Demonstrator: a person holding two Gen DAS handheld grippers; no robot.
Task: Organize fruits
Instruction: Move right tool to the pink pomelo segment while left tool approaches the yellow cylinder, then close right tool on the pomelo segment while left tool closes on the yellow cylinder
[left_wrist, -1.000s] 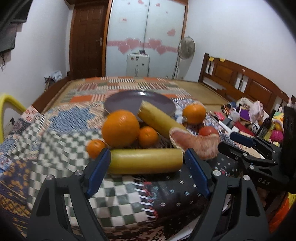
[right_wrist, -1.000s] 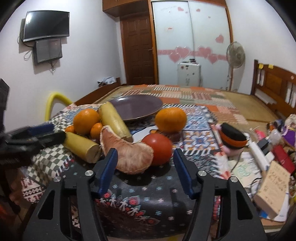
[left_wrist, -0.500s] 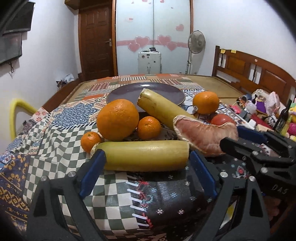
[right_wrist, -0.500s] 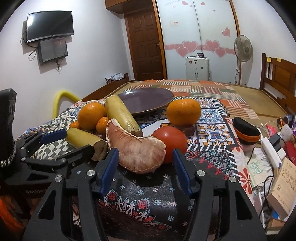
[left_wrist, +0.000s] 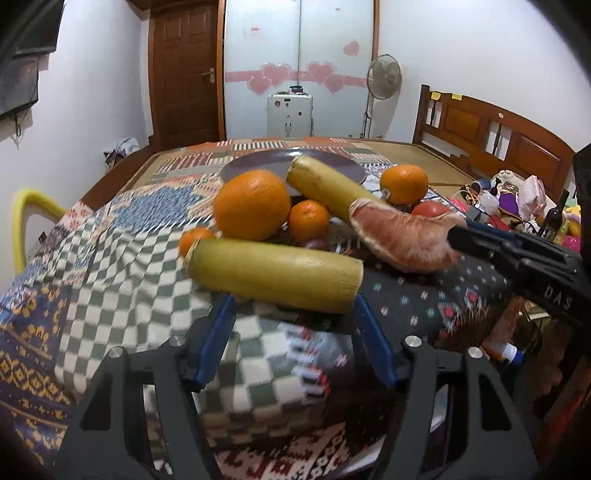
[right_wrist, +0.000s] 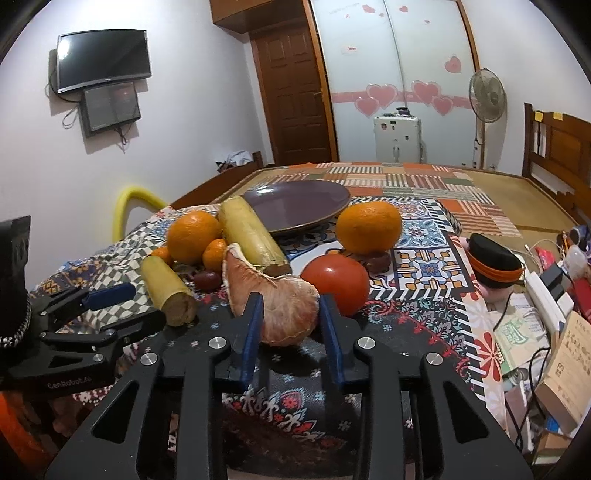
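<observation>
Fruit lies on a patterned cloth in front of a purple plate (right_wrist: 295, 205). My right gripper (right_wrist: 290, 308) has its blue pads on both sides of a peeled pomelo segment (right_wrist: 280, 299), closing on it. A red tomato (right_wrist: 335, 282) sits just right of it. My left gripper (left_wrist: 291, 319) is open, just short of a yellow-green cane piece (left_wrist: 275, 273) that lies crosswise. A second cane piece (left_wrist: 328, 186) leans on the plate. A big orange (left_wrist: 252, 205), small mandarins (left_wrist: 308, 220) and another orange (right_wrist: 368, 227) lie around.
The plate also shows behind the fruit in the left wrist view (left_wrist: 240, 170). The right gripper's body crosses that view (left_wrist: 517, 254). A black and orange hat (right_wrist: 493, 260), papers and cables (right_wrist: 532, 325) clutter the table's right side. A yellow chair back (right_wrist: 135, 203) stands at the left.
My right gripper's jaws have narrowed around the pomelo segment. My left gripper has drawn back a little from the cane piece and narrowed its jaws somewhat.
</observation>
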